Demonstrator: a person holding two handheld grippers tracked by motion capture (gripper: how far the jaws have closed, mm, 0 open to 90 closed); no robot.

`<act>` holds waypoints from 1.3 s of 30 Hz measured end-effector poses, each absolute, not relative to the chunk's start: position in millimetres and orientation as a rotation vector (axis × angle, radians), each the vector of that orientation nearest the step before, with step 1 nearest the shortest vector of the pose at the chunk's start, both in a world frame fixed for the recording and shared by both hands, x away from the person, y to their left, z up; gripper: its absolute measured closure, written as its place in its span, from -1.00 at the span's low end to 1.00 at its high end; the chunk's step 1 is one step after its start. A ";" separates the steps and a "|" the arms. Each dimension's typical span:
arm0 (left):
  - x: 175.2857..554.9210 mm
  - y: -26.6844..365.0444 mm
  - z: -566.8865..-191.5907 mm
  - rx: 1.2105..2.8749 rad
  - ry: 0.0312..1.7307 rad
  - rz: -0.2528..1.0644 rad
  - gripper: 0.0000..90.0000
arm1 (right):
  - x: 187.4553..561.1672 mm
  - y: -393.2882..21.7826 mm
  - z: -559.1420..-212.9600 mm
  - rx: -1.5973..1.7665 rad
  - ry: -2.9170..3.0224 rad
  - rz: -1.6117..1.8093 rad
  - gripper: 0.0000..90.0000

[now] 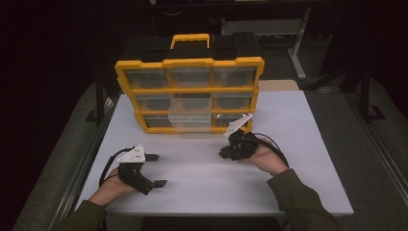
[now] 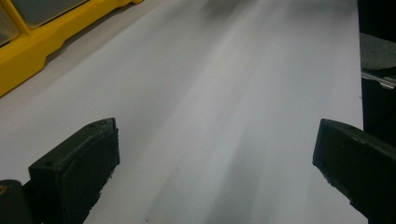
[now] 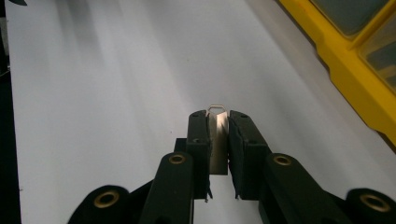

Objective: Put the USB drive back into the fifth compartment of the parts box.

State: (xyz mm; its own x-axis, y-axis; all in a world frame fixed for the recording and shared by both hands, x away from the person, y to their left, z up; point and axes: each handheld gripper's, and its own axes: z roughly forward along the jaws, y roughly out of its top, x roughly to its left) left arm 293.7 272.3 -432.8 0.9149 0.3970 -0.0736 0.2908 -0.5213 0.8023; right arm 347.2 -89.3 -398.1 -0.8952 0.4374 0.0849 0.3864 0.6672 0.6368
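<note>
The right gripper [image 3: 218, 122] is clamping a small, thin, flat metal piece [image 3: 218, 140] with a pale brushed face and a bent wire-like loop at its tip; its jaws are standing almost together with only this sliver between the pads. The piece is sitting above the smooth matte white tabletop [image 1: 202, 163], in front of the yellow plastic organiser case with clear-fronted drawers [image 1: 190, 94], whose middle bottom translucent drawer [image 1: 190, 122] is standing pulled out. In the right gripper view the piece is partly hidden by the pads, so its full outline is uncertain; it is probably a clip or small bracket. It is likely handling as a light, stiff and slippery part: the flat faces are giving the pads good bearing, while the narrow edges and the thin loop are offering poor purchase and may bend. The grip is best taken across the flat faces, low on the body. The left gripper [image 1: 155, 169] is resting near the table's front left, its jaws spread wide and holding nothing, with bare tabletop showing between them. The black jaw pads [image 2: 88, 163] are looking rubbery and slightly textured.
</note>
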 end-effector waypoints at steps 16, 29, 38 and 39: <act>293.5 272.9 -433.1 2.147 0.494 0.150 -1.00 | 350.7 -90.6 -375.2 0.661 2.811 1.074 0.73; 294.0 273.5 -434.0 2.149 0.501 0.148 -1.00 | 356.9 -90.4 -351.6 0.632 2.787 1.092 0.73; 293.9 273.4 -433.9 2.147 0.505 0.145 -1.00 | 361.6 -96.1 -328.3 0.630 2.753 1.124 0.73; 294.0 273.3 -434.0 2.147 0.506 0.145 -1.00 | 361.8 -96.4 -326.9 0.631 2.751 1.128 0.73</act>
State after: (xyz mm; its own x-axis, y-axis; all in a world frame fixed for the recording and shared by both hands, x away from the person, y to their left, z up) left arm 294.0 273.3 -434.0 0.9095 0.4077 -0.0818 0.3024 -0.5135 0.8030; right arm 361.8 -96.4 -326.9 -0.9087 0.4128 0.0616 0.3373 0.6392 0.6912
